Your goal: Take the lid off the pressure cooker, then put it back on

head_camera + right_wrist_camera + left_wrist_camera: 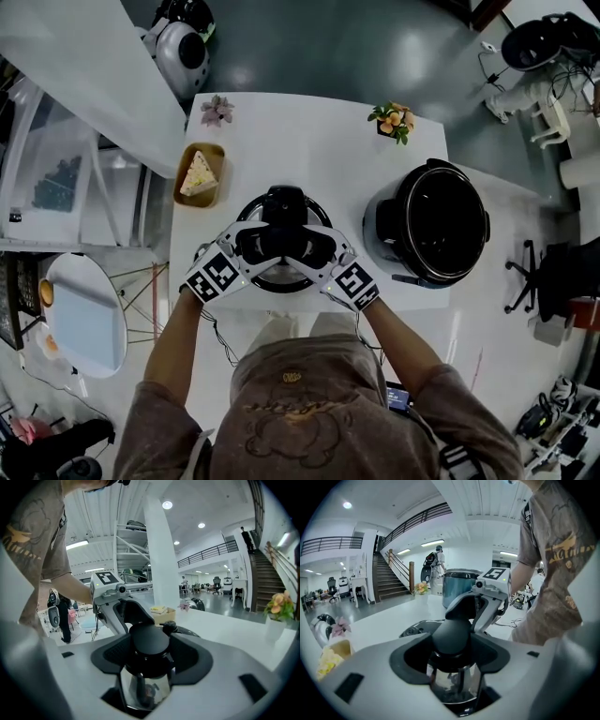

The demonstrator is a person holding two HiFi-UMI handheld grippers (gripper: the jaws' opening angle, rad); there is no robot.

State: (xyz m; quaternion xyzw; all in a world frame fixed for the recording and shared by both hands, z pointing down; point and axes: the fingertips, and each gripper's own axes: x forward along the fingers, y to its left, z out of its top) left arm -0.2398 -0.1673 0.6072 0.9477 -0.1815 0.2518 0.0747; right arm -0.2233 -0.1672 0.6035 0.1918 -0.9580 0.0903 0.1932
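Metal shines all round the lid, which is low at the near edge of the smooth white table, just left of the pressure cooker, a big round pot with a dark, open mouth. I have my left gripper and right gripper both squeezing the lid's fat, black, rounded knob from opposite sides.

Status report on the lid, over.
Left gripper, right gripper both shut on lid knob; lid beside open pressure cooker, not on it. Nothing in between.
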